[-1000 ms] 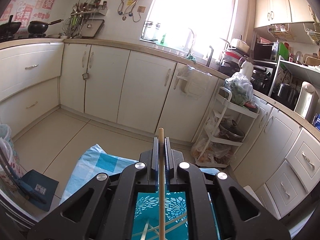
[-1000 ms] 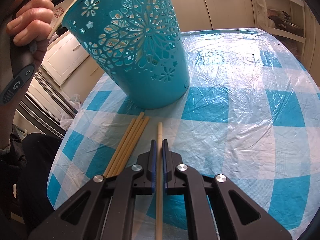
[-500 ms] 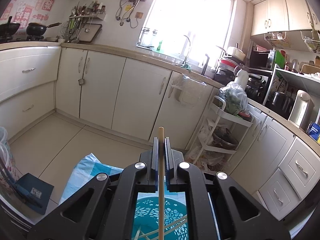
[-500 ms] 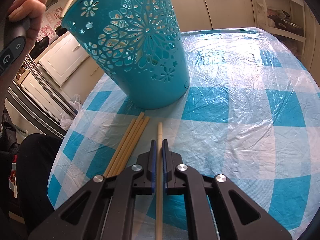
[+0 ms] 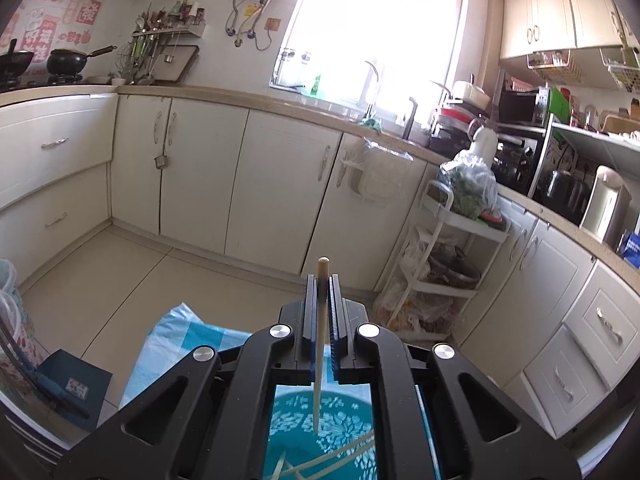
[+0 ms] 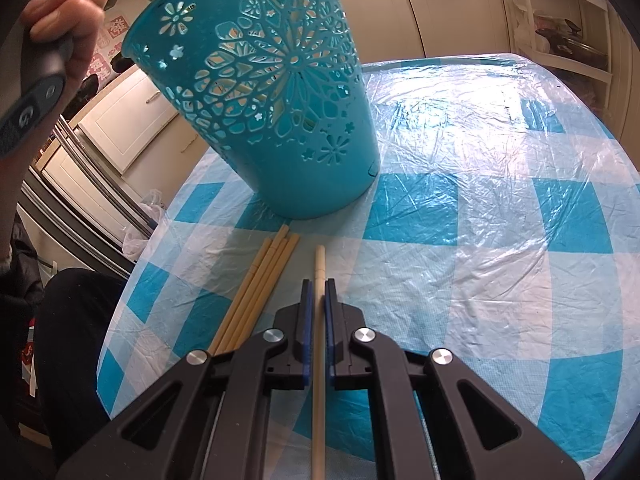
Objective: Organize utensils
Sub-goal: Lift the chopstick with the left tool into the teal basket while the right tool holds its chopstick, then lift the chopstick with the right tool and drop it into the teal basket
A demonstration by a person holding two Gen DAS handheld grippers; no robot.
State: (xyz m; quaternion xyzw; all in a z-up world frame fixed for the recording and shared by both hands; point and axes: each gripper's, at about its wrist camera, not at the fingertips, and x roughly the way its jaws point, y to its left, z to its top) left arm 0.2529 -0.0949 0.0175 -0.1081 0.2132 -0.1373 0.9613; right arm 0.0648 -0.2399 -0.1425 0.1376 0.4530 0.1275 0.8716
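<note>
Left wrist view shows the left gripper [image 5: 321,284] pinching a chopstick [image 5: 320,336] upright above the teal basket [image 5: 320,428], seemingly for dropping in, while the right gripper [image 6: 316,292] pinches another chopstick [image 6: 319,320] beside loose chopsticks [image 6: 256,288] on the table [image 6: 480,240].

the left wrist view looks out high over the teal basket [image 5: 320,436] toward the cabinets [image 5: 280,184]; the right wrist view looks down close at the worktop [image 6: 500,208], sharing that basket [image 6: 280,100].
</note>
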